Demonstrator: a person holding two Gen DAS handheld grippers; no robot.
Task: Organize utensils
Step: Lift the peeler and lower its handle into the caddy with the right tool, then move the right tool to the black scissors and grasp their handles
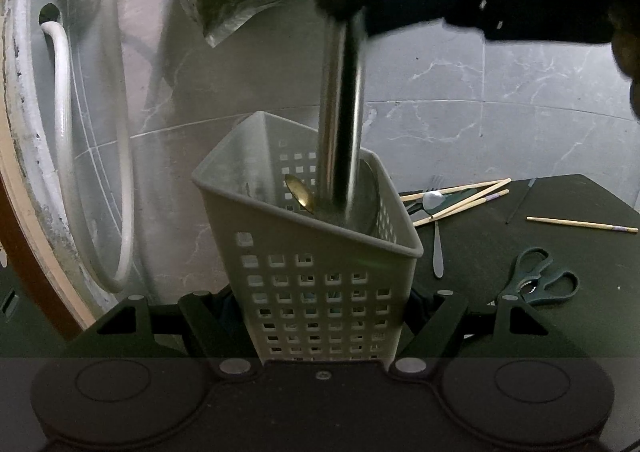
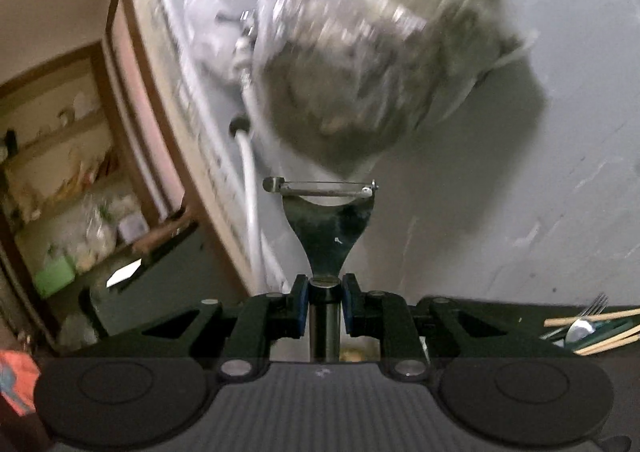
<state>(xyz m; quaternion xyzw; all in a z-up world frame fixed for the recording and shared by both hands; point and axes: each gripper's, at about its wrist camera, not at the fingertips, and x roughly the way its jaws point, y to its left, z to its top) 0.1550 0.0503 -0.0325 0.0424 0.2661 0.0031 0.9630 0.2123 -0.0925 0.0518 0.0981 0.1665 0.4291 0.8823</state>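
So, checked both wrist views. Found left gripper [image 1: 320, 304] with fingers [image 1: 448, 316] clamped on the basket [image 1: 304, 220], one on each side wall, low down. Saw basket held upright, grey, perforated, mouth open towards the camera. Spotted a gold spoon [image 1: 299, 194] inside, bowl up against the far wall, plus a round steel piece [image 1: 370, 188] on the right side; could not tell what that one was.

Found right gripper [image 2: 325, 304] with fingers closed on the peeler [image 2: 326, 228], blue pads squeezing the neck where head meets steel handle. Saw blade end pointing away from the camera, handle running back between the fingers. From left view, saw right gripper [image 1: 440, 4] dark and blurred at the top, handle [image 1: 342, 112] hanging straight down from it, lower end inside the basket mouth. Could not tell whether it touched bottom.

Noted the rest on the desk [image 1: 500, 252], right of basket: chopsticks [image 1: 460, 196] piled over a second spoon [image 1: 438, 252] and a fork [image 1: 436, 182], one loose chopstick [image 1: 580, 224] further right, green scissors [image 1: 536, 276] nearer the camera. Saw a plastic bag [image 2: 360, 72] hanging on the tiled wall behind, white hose [image 1: 120, 132] looped at left.
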